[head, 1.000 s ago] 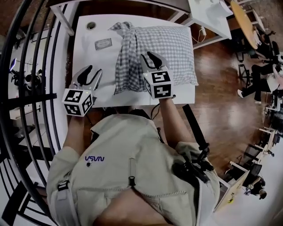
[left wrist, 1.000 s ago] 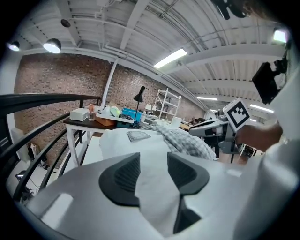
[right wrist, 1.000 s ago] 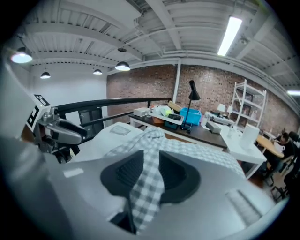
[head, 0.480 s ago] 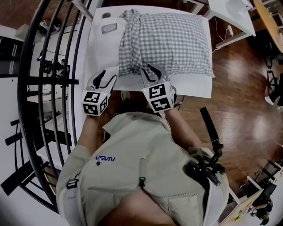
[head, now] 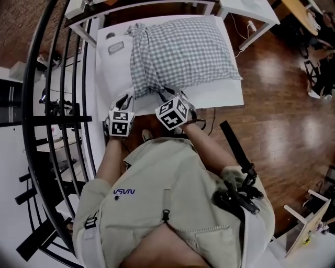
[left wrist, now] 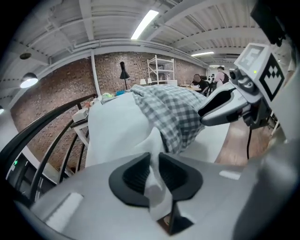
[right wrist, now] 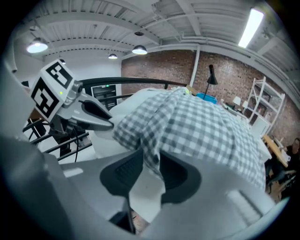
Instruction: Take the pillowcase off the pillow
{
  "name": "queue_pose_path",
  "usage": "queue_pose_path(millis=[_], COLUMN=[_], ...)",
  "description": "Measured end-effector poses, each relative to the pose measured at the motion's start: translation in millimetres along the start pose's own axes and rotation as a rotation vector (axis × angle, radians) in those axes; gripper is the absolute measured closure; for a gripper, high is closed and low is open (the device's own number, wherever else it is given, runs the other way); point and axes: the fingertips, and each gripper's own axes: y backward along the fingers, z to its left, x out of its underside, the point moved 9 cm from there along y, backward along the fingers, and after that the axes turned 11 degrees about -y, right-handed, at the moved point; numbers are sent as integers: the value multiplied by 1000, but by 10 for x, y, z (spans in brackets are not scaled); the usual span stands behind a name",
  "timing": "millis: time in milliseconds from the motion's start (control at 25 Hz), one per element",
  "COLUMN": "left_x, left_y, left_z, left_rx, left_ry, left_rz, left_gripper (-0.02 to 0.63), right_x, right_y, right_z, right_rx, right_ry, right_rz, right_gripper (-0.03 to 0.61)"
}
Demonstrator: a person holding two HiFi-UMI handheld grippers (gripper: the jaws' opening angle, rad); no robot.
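Note:
A pillow in a grey-and-white checked pillowcase [head: 183, 52] lies on a white table [head: 222, 97]. Both grippers are at its near left corner. My left gripper [head: 127, 98] has just been closing, and its jaws [left wrist: 154, 164] now pinch a peak of white cloth [left wrist: 153, 145] that sticks out beside the checked fabric [left wrist: 173, 112]; it looks like the inner pillow's corner. My right gripper [head: 168, 94] is shut on the hanging edge of the pillowcase [right wrist: 201, 126], with checked fabric between its pads [right wrist: 149, 161]. Each gripper shows in the other's view, the right gripper [left wrist: 225, 105] and the left gripper [right wrist: 89, 112].
A black metal railing [head: 63, 104] runs close along the table's left side. A small label card [head: 115, 48] lies on the table's far left. Wooden floor [head: 272, 104] lies to the right, and another white table [head: 246, 8] stands behind.
Both grippers have come down from above the pillow to its near left corner. The left jaws have closed on white cloth; checked fabric now sits between the right jaws.

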Motion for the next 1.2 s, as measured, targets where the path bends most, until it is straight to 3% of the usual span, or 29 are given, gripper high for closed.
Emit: queue_pose_path(millis=[80,160,400,760,1000,1200], left_x=[-6,-13,-104,-286,-185,137], left_y=[-3,43,180,538,631,501], left_z=[109,153,329,700,911,841], left_rx=[-5,9,-40,-141,-184,-163], left_ry=[-18,-16,13,105,218,294], left_rz=[-19,-23,-103,-224,-229,-156], left_gripper=[575,585,591,594,595,595], right_x=[-5,-12,-67,-181,-20,281], right_y=[-116,-173,53,442,543,304], right_z=[60,68,-79,-580,-1015,-1197], right_rx=[40,85,176,395,498,497], right_ry=[3,1,-75,-147,-216,-275], right_rz=[12,14,-55,-175,-149,-48], right_gripper=[469,567,572,573,574,574])
